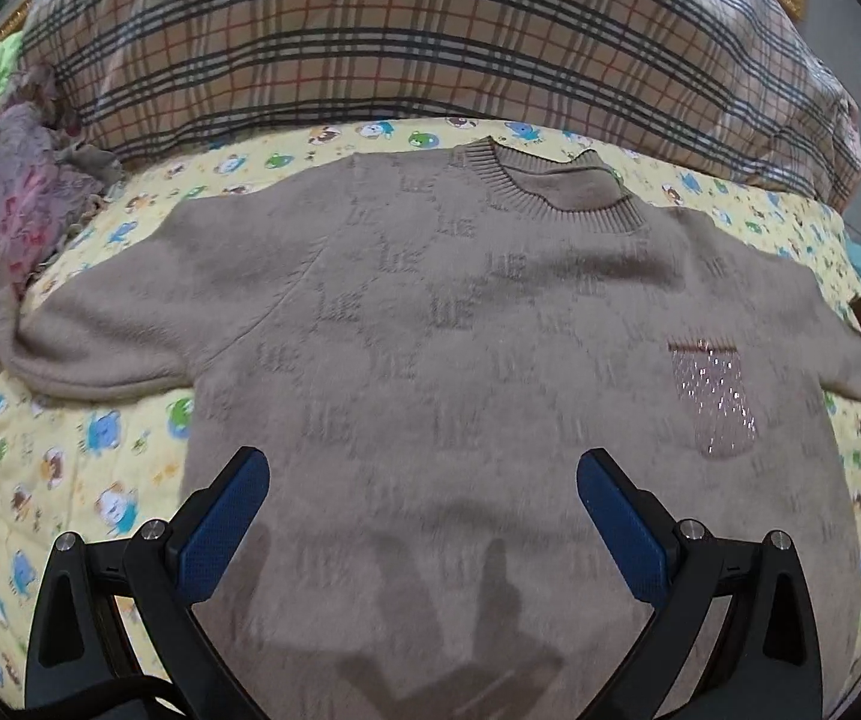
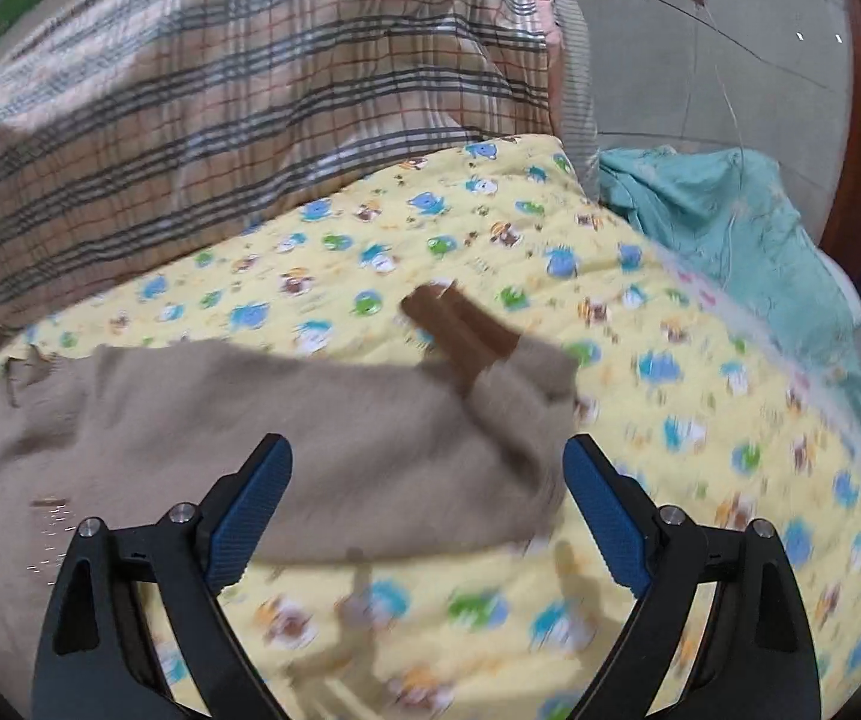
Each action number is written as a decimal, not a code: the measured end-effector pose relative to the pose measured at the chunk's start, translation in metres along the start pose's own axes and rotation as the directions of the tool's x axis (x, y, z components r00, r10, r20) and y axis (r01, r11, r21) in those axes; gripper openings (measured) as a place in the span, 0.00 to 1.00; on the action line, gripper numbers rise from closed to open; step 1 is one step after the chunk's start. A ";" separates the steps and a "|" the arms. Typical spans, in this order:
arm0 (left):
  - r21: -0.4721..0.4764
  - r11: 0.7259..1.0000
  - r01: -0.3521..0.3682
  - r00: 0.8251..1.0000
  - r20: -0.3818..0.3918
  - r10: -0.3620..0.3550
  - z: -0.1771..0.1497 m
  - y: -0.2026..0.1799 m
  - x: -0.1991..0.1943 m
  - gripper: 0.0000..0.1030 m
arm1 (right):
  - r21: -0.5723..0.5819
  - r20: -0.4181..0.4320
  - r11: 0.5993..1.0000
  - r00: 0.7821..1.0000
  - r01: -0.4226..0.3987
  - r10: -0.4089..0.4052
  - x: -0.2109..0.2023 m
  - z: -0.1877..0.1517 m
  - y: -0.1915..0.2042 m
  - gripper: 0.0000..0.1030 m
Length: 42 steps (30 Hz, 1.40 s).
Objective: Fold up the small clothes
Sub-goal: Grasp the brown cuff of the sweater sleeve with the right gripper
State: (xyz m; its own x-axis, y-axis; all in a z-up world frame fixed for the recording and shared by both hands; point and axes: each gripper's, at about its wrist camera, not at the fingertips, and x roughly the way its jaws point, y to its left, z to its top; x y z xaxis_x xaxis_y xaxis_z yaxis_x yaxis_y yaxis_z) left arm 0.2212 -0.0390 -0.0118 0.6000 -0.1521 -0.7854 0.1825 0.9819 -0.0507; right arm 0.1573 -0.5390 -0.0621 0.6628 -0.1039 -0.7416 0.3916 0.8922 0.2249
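Here beige sweater [image 1: 430,330] lies flat on yellow cartoon-print quilt [image 1: 70,468], collar far. Left gripper [image 1: 424,480] wide open above hem, empty. Right gripper [image 2: 427,474] wide open near right sleeve [image 2: 490,396], empty.

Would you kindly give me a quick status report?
Both grippers, left and right, open, empty. Beige sweater flat on yellow quilt, unfolded. Nothing in the way.

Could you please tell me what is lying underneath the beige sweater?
The beige sweater lies spread flat on a yellow quilt printed with cartoon animals, which shows all round its edges. Whatever lies directly beneath the sweater's body is covered.
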 end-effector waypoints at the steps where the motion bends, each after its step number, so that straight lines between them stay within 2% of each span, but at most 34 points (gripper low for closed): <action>1: 0.005 1.000 -0.001 1.000 0.000 0.001 0.004 -0.001 0.005 1.00 | -0.025 -0.009 1.000 1.000 0.019 -0.019 0.011 0.007 -0.001 0.82; 5: 0.023 0.999 -0.025 1.000 -0.010 0.025 0.013 -0.004 0.021 1.00 | -0.084 -0.036 0.995 0.998 0.057 -0.060 0.043 0.023 -0.004 0.76; 6: 0.022 0.999 -0.024 1.000 -0.013 0.025 0.015 -0.004 0.024 1.00 | -0.090 -0.049 0.994 0.996 0.066 -0.070 0.051 0.026 -0.006 0.71; 7: 0.020 1.000 -0.024 1.000 -0.016 0.024 0.016 -0.003 0.026 1.00 | -0.096 -0.067 0.992 0.994 0.081 -0.088 0.061 0.028 -0.009 0.60; 8: 0.017 1.000 -0.023 1.000 -0.019 0.023 0.018 -0.002 0.029 1.00 | -0.104 -0.089 0.991 0.991 0.089 -0.099 0.068 0.028 -0.011 0.54; 10: 0.015 1.000 -0.026 0.999 -0.021 0.026 0.019 0.001 0.033 1.00 | -0.099 -0.122 0.992 0.988 0.085 -0.096 0.078 0.027 -0.015 0.24; 12: 0.017 1.000 -0.025 0.999 -0.023 0.025 0.020 0.003 0.037 1.00 | -0.092 -0.128 0.993 0.989 0.067 -0.079 0.079 0.023 -0.015 0.08; 14: 0.018 1.000 -0.025 0.999 -0.026 0.026 0.021 0.005 0.040 1.00 | -0.079 -0.104 0.996 0.994 0.033 -0.041 0.068 0.021 -0.008 0.08; 17: 0.003 1.000 -0.023 0.999 -0.037 0.023 0.019 0.012 0.042 1.00 | -0.065 -0.067 0.993 0.994 -0.094 0.090 0.045 0.017 0.018 0.08; 20: -0.017 1.000 -0.014 0.999 -0.031 0.013 0.016 0.018 0.036 1.00 | -0.076 -0.039 0.964 0.967 -0.253 0.251 0.022 0.013 0.062 0.08; 22: -0.026 1.000 -0.007 1.000 -0.022 0.006 0.014 0.023 0.029 1.00 | -0.075 -0.033 0.929 0.932 -0.362 0.360 0.009 0.010 0.096 0.07; 24: -0.038 0.999 -0.002 1.000 -0.013 0.001 0.011 0.030 0.022 1.00 | -0.078 -0.051 0.871 0.874 -0.485 0.483 -0.002 0.005 0.145 0.07; 25: -0.045 0.999 0.002 1.000 -0.006 -0.003 0.009 0.034 0.018 1.00 | -0.079 -0.060 0.850 0.853 -0.521 0.518 -0.005 0.002 0.161 0.07; 27: -0.056 0.998 0.013 1.000 0.003 -0.013 0.006 0.043 0.011 1.00 | -0.092 -0.099 0.787 0.792 -0.611 0.603 -0.011 -0.008 0.214 0.07; 28: -0.062 0.998 0.019 1.000 0.004 -0.019 0.005 0.047 0.009 1.00 | -0.101 -0.113 0.770 0.776 -0.630 0.620 -0.011 -0.012 0.229 0.07; 32: -0.094 0.994 0.050 0.999 0.002 -0.050 -0.002 0.065 0.003 1.00 | -0.110 -0.208 0.679 0.685 -0.726 0.698 -0.006 -0.038 0.312 0.07; 33: -0.101 0.993 0.057 0.998 -0.002 -0.057 -0.004 0.069 0.002 1.00 | -0.106 -0.226 0.663 0.668 -0.741 0.709 -0.002 -0.044 0.326 0.07; 34: -0.108 0.992 0.063 0.998 -0.006 -0.064 -0.006 0.072 0.002 1.00 | -0.100 -0.256 0.638 0.639 -0.764 0.725 0.000 -0.054 0.345 0.07; 37: -0.123 0.989 0.082 0.996 -0.011 -0.084 -0.009 0.083 0.004 1.00 | -0.120 -0.315 0.598 0.601 -0.793 0.734 0.004 -0.076 0.392 0.07; 39: -0.124 0.989 0.079 0.996 -0.022 -0.082 -0.009 0.084 0.007 1.00 | -0.110 -0.344 0.585 0.583 -0.804 0.736 0.009 -0.086 0.411 0.07; 41: -0.125 0.989 0.078 0.996 -0.027 -0.082 -0.007 0.084 0.010 1.00 | -0.082 -0.381 0.560 0.545 -0.825 0.747 0.017 -0.096 0.425 0.07; 42: -0.126 0.988 0.086 0.995 -0.030 -0.091 -0.006 0.083 0.011 1.00 | -0.063 -0.409 0.547 0.522 -0.834 0.749 0.022 -0.101 0.432 0.11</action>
State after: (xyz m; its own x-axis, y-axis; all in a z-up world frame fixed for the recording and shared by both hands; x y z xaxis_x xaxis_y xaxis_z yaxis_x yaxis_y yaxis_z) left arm 0.2387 0.0415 -0.0286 0.5571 -0.2372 -0.7958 0.1337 0.9715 -0.1959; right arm 0.2766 -0.1111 -0.0451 0.3785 0.7932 -0.4771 -0.3791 0.6031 0.7019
